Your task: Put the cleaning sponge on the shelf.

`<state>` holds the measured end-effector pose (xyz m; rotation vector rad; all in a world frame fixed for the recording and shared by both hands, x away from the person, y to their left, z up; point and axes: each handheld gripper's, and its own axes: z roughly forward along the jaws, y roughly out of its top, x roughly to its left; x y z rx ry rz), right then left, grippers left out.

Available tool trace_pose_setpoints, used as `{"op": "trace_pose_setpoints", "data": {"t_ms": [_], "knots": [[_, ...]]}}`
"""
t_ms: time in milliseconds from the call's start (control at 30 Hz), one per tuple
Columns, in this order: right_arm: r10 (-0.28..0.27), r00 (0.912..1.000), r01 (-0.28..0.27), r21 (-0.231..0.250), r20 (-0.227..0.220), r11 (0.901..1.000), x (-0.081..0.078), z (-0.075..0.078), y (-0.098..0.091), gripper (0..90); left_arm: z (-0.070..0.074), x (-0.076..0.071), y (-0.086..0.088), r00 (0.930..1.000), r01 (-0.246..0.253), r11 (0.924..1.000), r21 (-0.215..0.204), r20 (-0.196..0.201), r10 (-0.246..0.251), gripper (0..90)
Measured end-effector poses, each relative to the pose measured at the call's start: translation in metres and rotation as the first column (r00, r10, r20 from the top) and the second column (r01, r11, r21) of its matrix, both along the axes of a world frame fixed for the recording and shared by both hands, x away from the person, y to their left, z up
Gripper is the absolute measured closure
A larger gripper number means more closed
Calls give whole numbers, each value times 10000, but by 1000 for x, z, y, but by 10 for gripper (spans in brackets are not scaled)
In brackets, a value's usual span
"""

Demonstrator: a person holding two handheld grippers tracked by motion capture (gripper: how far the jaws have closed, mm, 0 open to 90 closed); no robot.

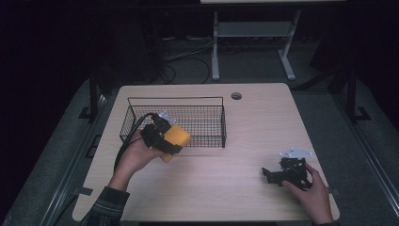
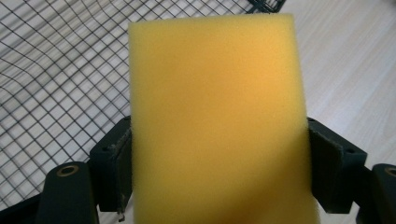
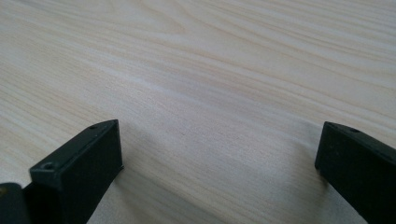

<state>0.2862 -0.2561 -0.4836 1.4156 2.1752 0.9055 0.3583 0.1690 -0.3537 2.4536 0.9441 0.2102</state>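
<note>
Yellow and soft, the sponge (image 2: 217, 116) sits between the two jaws of my left gripper (image 1: 170, 141), and the pads press on both of its sides, so I am holding it tight. It sticks out past my jaws, and in the left gripper view it blocks most of what lies ahead. Just past it and a bit below is the wire basket (image 1: 207, 100), and I think my job now is to put the sponge in there. To do it well, I should lift until the sponge is higher than the near wire wall, move it over the middle, go down, and only then let go. I should not squeeze harder, because a sponge squashes and can spring out crooked. The thin top wire of the basket is the edge to watch; the sponge hangs close to it now, and a corner could catch on it. Inside the basket I see lots of open room. My right gripper (image 1: 287, 175) rests low on the table (image 3: 233, 70), well apart from my left one, with its jaws wide open and nothing between them. It is out of the way, so my left hand has free room to move.
</note>
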Motion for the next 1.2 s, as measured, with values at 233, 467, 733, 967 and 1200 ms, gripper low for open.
{"op": "trace_pose_setpoints", "data": {"t_ms": [233, 467, 733, 967, 1200], "knots": [[-24, 10000, 24, 30, -38, 10000, 0, 0, 0, 0, 4, 8, 5, 9998, -156, 9999, 70, 154, 155, 222], [-5, 10000, 5, 14, -16, 10000, 0, 0, 0, 0, 9, 16, 7, 9990, -337, 9993, 128, 294, 333, 222], [-6, 10000, 6, 16, -15, 10000, 0, 0, 0, 0, 9, 25, 11, 9983, -500, 9985, 203, 313, 494, 222], [0, 10000, 0, 9, -14, 10000, 0, 0, 0, 0, 7, 35, 14, 9972, -685, 9974, 227, 327, 677, 222], [-3, 10000, 3, 12, -16, 10000, 0, 0, 0, 0, 7, 44, 20, 9950, -923, 9955, 225, 391, 914, 222]]}}
